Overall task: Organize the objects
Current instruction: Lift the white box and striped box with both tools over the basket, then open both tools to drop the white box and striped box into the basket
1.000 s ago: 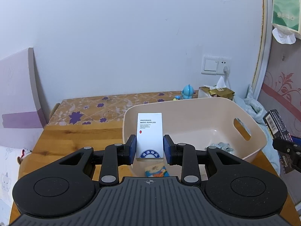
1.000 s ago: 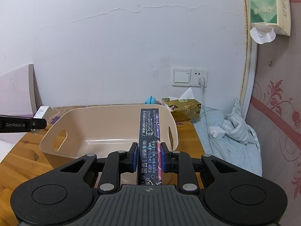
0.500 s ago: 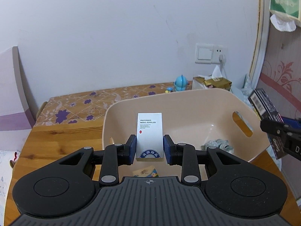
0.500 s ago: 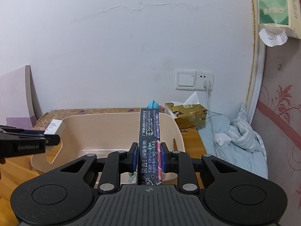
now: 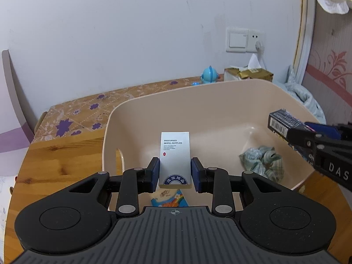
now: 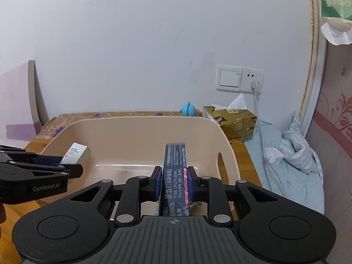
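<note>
White hotel-supplies box [image 5: 175, 157] clamped upright between the pads of the left gripper [image 5: 175, 171], printed face toward the camera; jaws closed on its two narrow sides. Box hangs over the inside of the beige plastic basin [image 5: 209, 101], just past its near wall. Directly below the left gripper, on the basin floor, a small colourful packet [image 5: 169, 198]; ahead and to the right of it, a crumpled blue-green checked cloth [image 5: 261, 162]. Right gripper [image 6: 173, 183] closed on a long dark box with printed text [image 6: 175, 176], held on edge and pointing forward over the basin's near rim; the box's far end is blurred. In the left wrist view the same dark box enters from the right, barcode end over the basin's right side. In the right wrist view the left gripper shows at the left, with the white box over the basin's left part. Basin stands on a wooden tabletop [image 5: 61, 154]. Beyond the basin, near the wall: a blue toy figure [image 6: 188, 110] and a gold tissue box [image 6: 233, 121]; right of the right gripper, rumpled pale-blue bedding [image 6: 292, 160].
</note>
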Demonstrator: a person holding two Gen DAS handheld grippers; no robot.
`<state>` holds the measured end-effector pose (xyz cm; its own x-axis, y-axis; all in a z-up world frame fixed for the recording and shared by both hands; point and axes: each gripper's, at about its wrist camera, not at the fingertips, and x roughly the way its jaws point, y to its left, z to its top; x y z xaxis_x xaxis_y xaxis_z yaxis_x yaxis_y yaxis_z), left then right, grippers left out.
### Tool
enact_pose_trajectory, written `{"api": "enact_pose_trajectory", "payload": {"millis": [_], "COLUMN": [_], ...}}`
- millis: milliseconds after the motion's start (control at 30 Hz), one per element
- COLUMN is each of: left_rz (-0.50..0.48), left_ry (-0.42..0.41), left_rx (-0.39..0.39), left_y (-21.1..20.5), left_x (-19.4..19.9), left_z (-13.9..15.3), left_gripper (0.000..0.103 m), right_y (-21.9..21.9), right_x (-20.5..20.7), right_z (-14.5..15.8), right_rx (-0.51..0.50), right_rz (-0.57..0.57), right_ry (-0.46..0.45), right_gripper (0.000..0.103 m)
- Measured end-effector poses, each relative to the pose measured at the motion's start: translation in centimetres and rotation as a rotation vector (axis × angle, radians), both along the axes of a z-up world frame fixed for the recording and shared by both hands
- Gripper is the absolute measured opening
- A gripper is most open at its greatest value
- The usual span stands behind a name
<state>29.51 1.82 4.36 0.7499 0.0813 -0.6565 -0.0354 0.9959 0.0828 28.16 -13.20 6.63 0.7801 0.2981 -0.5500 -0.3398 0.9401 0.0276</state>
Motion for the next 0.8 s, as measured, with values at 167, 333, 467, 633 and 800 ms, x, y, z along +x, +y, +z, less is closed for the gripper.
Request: {"api": "enact_pose_trajectory", "payload": {"millis": [167, 333, 467, 633, 800], "left_rz": [0.003, -0.003, -0.01, -0.005, 0.006], "left_ry": [0.023, 0.057, 0.079, 0.084, 0.056], "left_rx": [0.004, -0.006, 0.008, 0.013, 0.015], "left_y": [0.0, -0.1, -0.4, -0.7, -0.6], "left_x": [0.5, 1.1, 1.4, 1.4, 1.0], "left_z": [-0.7, -1.4, -2.0, -2.0, -1.7], "left_gripper": [0.031, 0.031, 0.032, 0.032, 0.043], "right_y": [0.5, 1.2, 1.7, 2.0, 1.9], "right_x": [0.4, 1.4, 2.5, 3.0, 2.4], "right_z": [-0.1, -0.3, -0.7, -1.4, -1.4], "right_rx": [-0.013, -0.035, -0.049, -0.058, -0.06], "right_rz": [0.009, 0.02, 0.029, 0.041, 0.042], "right_ry": [0.004, 0.016, 0.04, 0.07, 0.067], "right_gripper": [0.022, 0.022, 0.022, 0.026, 0.04]}}
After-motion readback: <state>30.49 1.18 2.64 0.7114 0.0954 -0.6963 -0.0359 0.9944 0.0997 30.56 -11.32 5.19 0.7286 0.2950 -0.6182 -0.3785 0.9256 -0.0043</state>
